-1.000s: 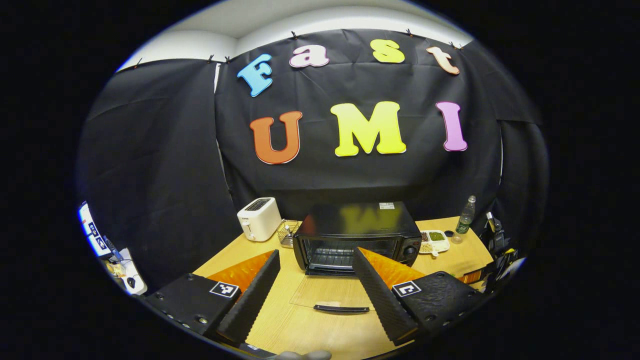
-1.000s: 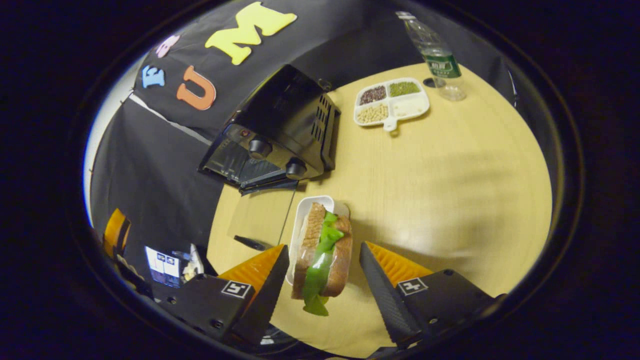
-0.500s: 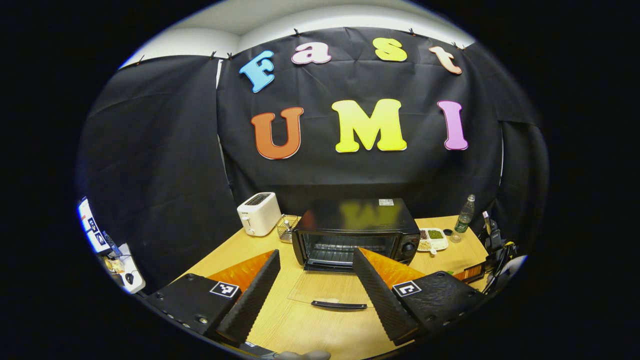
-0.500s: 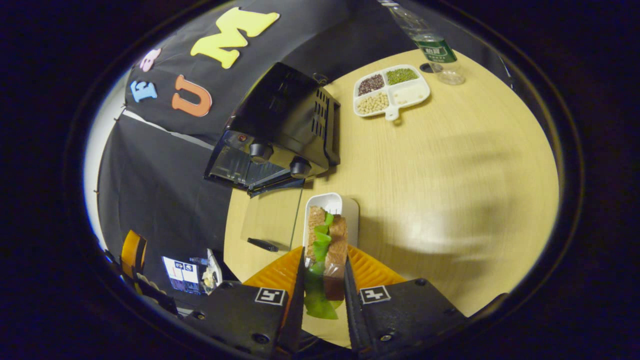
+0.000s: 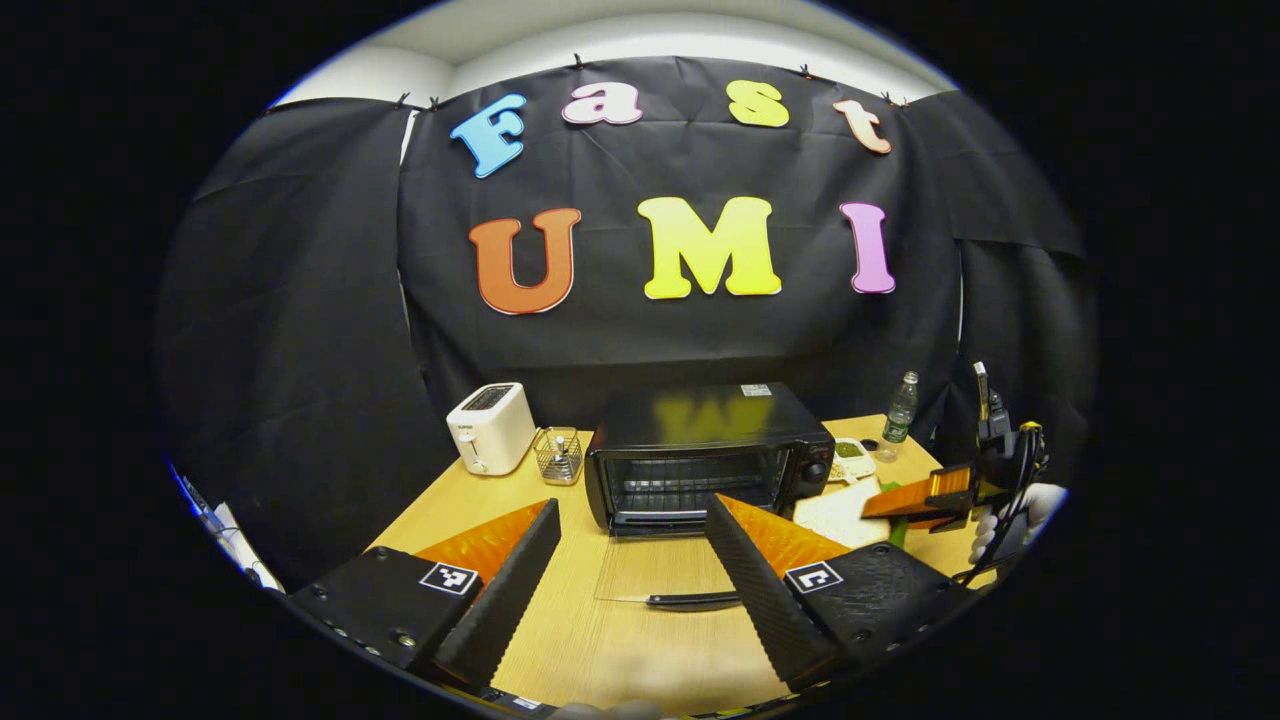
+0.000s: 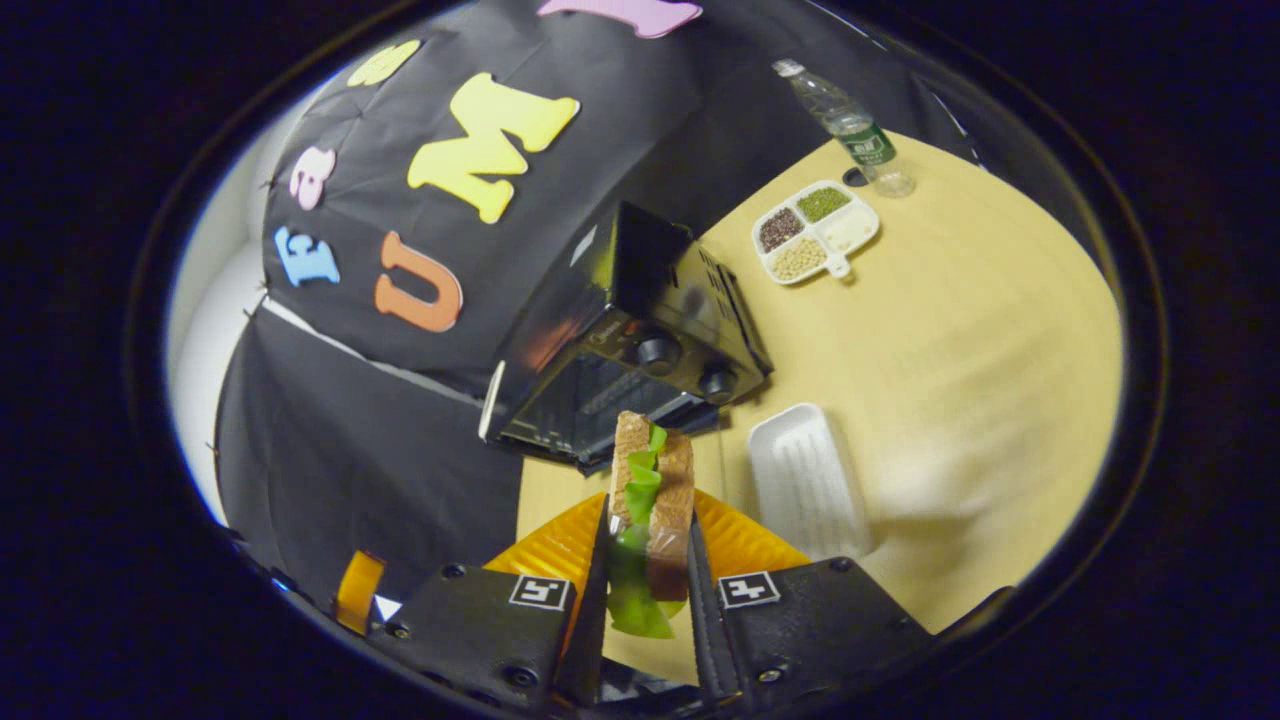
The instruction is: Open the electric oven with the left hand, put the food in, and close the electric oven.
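Oven [image 5: 712, 450]: black, glossy top, 2 black knobs, glass door lying open with a black handle [image 5: 692, 600]. Table [image 6: 960, 330]: light wood grain. Sandwich [image 6: 650, 500]: brown speckled bread, bright green leaf. Tray [image 6: 805, 490]: white, ribbed inside. Divided dish [image 6: 818, 231]: white, fillings dark red-brown, green, tan, white. Bottle [image 6: 850, 125]: clear, green label, white cap. Toaster [image 5: 490, 428]: white, black slot. Wire basket [image 5: 558, 455]: silvery. Left gripper [image 5: 630, 570]: black ribbed fingers, orange backs, black-and-white square markers. Right gripper [image 6: 645, 600]: same black, orange and marker pattern.
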A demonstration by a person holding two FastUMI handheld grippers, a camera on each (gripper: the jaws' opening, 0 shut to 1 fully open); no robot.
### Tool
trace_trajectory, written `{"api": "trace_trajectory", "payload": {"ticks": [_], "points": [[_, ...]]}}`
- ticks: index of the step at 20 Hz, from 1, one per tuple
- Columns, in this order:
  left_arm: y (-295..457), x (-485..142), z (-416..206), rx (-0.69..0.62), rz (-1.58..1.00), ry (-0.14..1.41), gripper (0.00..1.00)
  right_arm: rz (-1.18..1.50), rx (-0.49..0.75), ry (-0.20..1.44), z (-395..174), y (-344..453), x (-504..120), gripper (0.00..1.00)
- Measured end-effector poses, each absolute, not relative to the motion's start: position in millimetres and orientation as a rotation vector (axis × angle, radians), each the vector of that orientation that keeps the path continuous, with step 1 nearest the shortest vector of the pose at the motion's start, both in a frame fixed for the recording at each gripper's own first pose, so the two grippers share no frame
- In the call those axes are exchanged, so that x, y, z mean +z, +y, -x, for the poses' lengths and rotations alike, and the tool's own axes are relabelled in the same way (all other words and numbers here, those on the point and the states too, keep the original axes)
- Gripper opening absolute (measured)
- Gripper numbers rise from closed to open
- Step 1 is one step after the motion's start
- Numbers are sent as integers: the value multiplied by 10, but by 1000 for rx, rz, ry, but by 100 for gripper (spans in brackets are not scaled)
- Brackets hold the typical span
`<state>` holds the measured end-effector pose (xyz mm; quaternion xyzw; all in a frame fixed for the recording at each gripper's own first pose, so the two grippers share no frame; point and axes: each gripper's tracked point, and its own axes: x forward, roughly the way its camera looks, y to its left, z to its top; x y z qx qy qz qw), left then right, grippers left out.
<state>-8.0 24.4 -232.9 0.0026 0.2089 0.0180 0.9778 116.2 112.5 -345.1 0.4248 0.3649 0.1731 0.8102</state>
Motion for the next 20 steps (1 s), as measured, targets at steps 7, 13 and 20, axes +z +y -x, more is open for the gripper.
{"api": "trace_trajectory", "payload": {"ticks": [7, 13, 20], "points": [[521, -2463, 199, -58, 42, 403, 96, -1119, 283, 623, -1281, 1999, -3648, 37], [824, -2592, 380, -76, 28, 402, 96, -1251, 170, 493, -1672, 2444, -3851, 38], [1040, -2873, 511, -68, 62, 447, 96, -1294, 70, 393, -2368, 2674, -3929, 37]]}}
